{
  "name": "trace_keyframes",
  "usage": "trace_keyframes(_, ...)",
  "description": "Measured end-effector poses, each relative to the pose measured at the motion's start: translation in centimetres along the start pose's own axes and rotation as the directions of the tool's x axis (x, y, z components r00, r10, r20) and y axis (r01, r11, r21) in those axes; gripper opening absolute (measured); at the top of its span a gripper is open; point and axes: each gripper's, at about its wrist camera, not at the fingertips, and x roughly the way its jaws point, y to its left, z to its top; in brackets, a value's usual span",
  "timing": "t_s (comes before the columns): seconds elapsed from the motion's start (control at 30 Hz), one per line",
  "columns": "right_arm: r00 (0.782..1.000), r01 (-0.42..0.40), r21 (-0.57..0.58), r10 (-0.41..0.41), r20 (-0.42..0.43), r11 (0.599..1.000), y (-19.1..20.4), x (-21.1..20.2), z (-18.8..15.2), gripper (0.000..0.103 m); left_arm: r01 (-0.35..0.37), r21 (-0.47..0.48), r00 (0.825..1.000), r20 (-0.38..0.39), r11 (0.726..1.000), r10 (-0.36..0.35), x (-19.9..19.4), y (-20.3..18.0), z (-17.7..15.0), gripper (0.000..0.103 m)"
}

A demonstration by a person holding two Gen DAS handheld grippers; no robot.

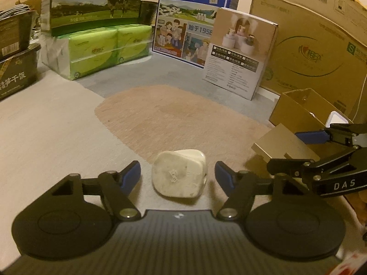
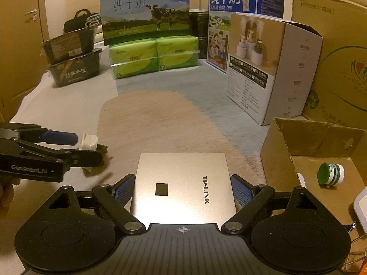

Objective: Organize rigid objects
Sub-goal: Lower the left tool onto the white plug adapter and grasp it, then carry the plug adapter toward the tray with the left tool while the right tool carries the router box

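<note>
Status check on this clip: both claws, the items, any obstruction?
Left claw open around the white plug, pads not touching. Right claw shut on the silver TP-LINK box. Path to the cardboard box clear.

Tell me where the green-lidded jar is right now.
In the right wrist view, the jar lies on its side inside the open cardboard box at the right, beyond the TP-LINK router.
</note>
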Motion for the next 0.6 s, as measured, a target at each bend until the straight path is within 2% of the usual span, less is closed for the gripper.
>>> trace_keyframes(0.07,1.0,-0.001,0.003,0.001,0.001,1.0,-0.1,-0.1,0.0,0.087,0.005,-0.001,1.0,-0.012,1.0,-0.005,0.3,0.0,0.0,0.057)
trace_keyframes(0.23,1.0,0.001,0.009,-0.001,0.001,1.0,-0.2,-0.2,0.0,0.087,0.009,-0.012,1.0,-0.027,1.0,-0.009,0.6,0.2,-0.2,0.05)
trace_keyframes(0.6,1.0,0.019,0.021,-0.019,0.002,1.0,-0.1,-1.0,-0.3,0.087,-0.051,-0.054,0.998,-0.051,0.997,0.049,-0.8,-0.9,-0.9,0.049)
